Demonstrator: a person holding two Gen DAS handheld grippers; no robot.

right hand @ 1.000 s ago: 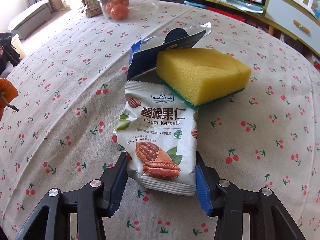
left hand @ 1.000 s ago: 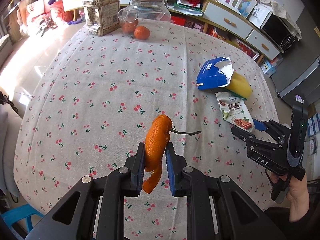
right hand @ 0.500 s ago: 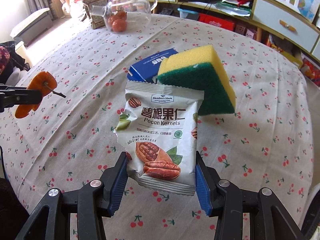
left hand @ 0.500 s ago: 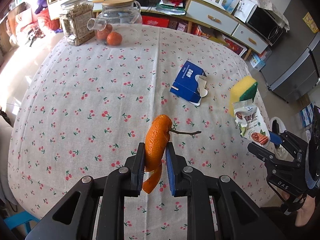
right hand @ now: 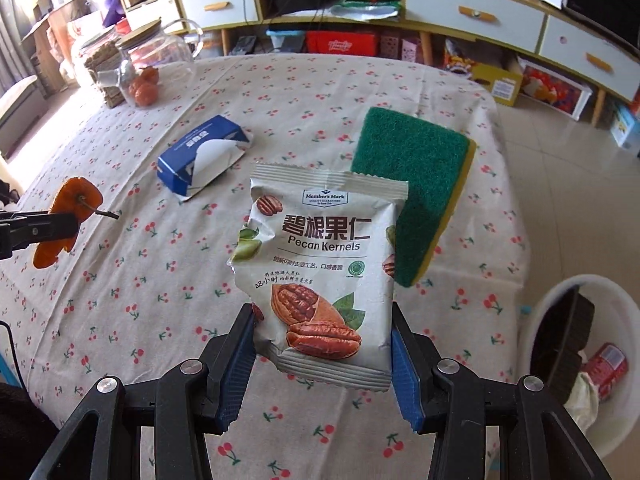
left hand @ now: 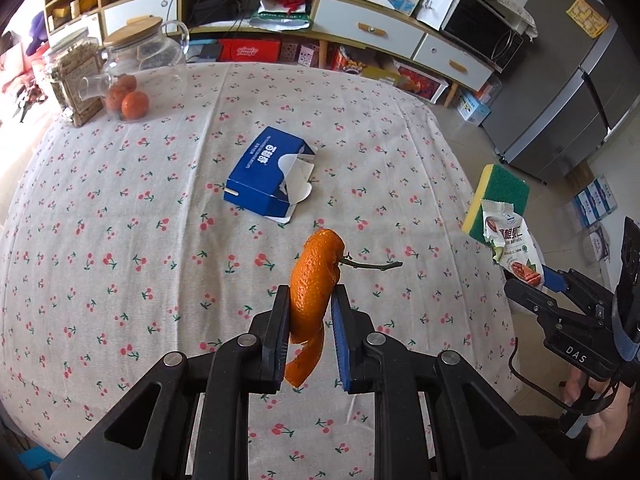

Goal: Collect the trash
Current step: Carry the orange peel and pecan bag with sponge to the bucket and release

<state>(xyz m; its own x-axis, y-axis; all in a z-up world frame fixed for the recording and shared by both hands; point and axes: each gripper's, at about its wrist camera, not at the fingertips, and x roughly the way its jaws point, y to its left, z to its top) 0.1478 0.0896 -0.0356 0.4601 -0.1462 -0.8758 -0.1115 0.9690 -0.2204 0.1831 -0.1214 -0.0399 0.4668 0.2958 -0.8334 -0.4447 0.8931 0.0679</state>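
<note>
My left gripper is shut on a curled orange peel with a twig stem, held above the cherry-print tablecloth. My right gripper is shut on a white pecan kernels packet, with a yellow and green sponge lifted along behind the packet. Both hang in the air past the table's right edge. An opened blue tissue box lies on the table. A white trash bin stands on the floor at the lower right of the right wrist view.
A glass teapot, a jar and tangerines stand at the table's far left corner. Shelves and drawers line the back wall. The bin holds a red can and a dark object.
Both grippers have risen and pulled back from the table. The packet and sponge have lifted off the table and moved right toward the bin. The sponge has tipped its green side toward the right wrist camera.
</note>
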